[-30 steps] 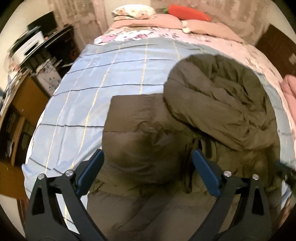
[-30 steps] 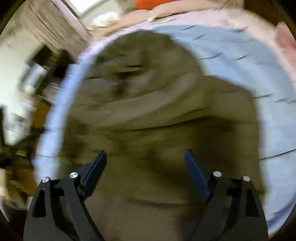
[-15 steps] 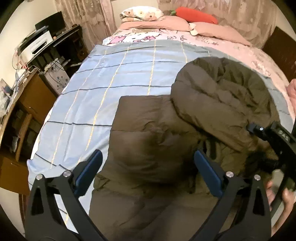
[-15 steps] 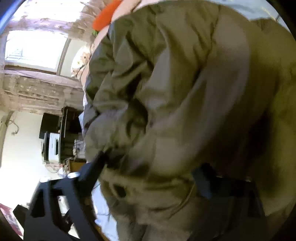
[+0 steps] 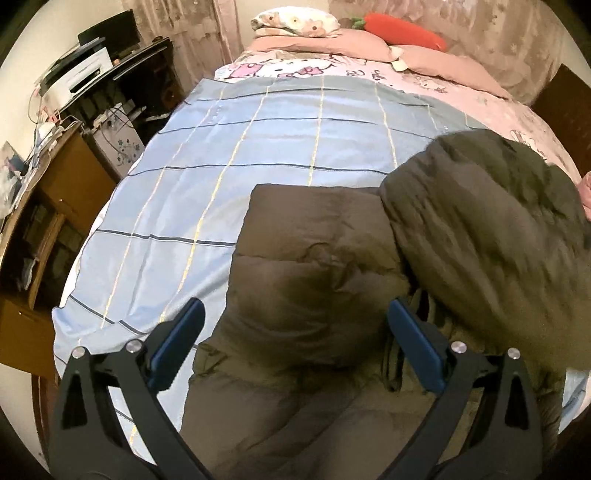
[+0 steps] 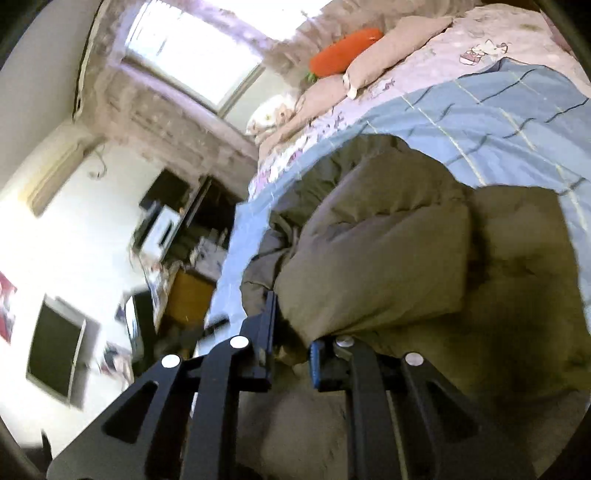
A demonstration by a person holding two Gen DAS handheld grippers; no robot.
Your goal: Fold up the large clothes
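Observation:
A big olive-brown padded jacket [image 5: 317, 280] lies on a blue checked bed sheet [image 5: 229, 147]. Its right part [image 5: 491, 229] is raised and bunched over the flat left part. My left gripper [image 5: 295, 339] is open and empty, hovering above the jacket's lower middle. In the right wrist view my right gripper [image 6: 291, 350] is shut on a fold of the jacket [image 6: 388, 258] and holds that bulky fold up off the bed. The right gripper itself is hidden in the left wrist view.
Pink pillows [image 5: 369, 48] and an orange carrot cushion [image 5: 402, 27] lie at the bed's head. A wooden cabinet [image 5: 40, 206] and a dark desk with a printer [image 5: 88, 74] stand left of the bed. A window [image 6: 192, 55] shows in the right wrist view.
My right gripper closed on the jacket's right part and lifted it, tilting sharply. The right part now bulges higher. My left gripper stayed open and rose slightly.

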